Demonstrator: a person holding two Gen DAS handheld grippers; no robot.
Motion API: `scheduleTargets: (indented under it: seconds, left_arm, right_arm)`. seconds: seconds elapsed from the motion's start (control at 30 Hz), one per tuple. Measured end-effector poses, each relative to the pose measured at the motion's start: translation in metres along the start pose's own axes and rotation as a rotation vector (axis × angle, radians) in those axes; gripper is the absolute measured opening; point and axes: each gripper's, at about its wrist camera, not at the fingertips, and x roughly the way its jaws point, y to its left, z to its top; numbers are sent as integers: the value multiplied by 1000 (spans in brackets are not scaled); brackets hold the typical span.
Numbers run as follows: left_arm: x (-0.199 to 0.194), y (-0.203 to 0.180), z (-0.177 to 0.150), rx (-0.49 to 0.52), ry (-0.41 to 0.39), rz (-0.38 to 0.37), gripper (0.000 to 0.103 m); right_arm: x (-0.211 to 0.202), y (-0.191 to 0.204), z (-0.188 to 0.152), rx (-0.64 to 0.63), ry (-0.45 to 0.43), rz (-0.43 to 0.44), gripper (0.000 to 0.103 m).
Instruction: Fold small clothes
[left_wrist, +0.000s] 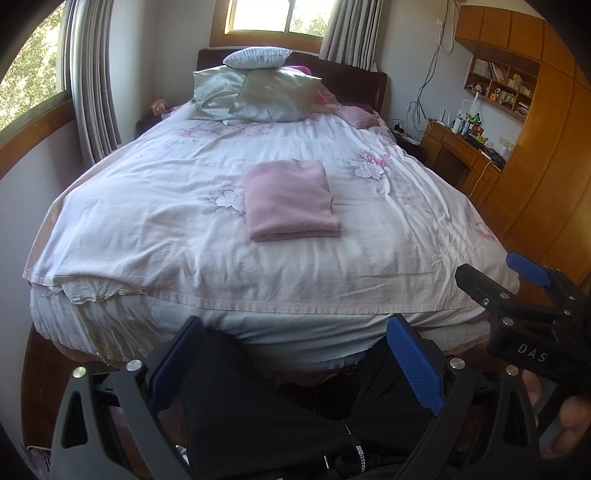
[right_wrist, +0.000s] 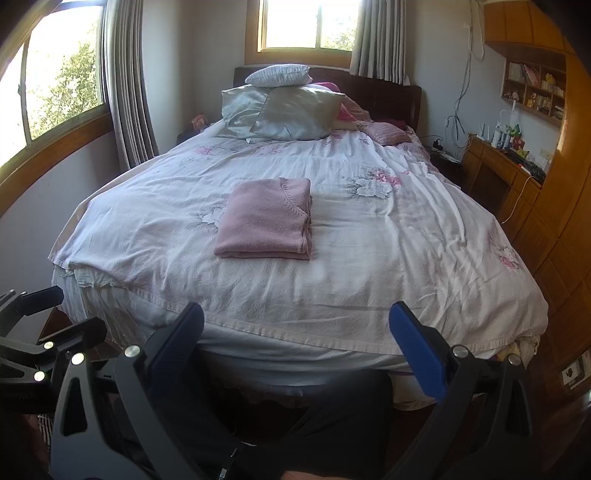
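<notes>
Left tool (left_wrist: 295, 365) spread, nothing between its blue pads, held off the foot of the bed (left_wrist: 184, 229); pink garment (left_wrist: 290, 199) lies folded at mid-bed on the floral cover; right tool (right_wrist: 297, 354) likewise spread and empty, its body lettered "DAS" (left_wrist: 532, 352); wall shelf (left_wrist: 498, 85) at right holds books and small items, titles unreadable.

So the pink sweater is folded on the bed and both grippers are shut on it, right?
Not quite. The pink sweater is folded on the bed, but the left gripper and right gripper are both open and held back at the foot of the bed, as both wrist views show.
</notes>
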Motion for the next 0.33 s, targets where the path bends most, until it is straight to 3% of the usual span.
scheduleTargets:
  seconds: [0.33]
  left_arm:
    - [0, -1, 0, 1, 0, 1, 99]
  right_arm:
    - [6, -5, 1, -3, 4, -3, 100]
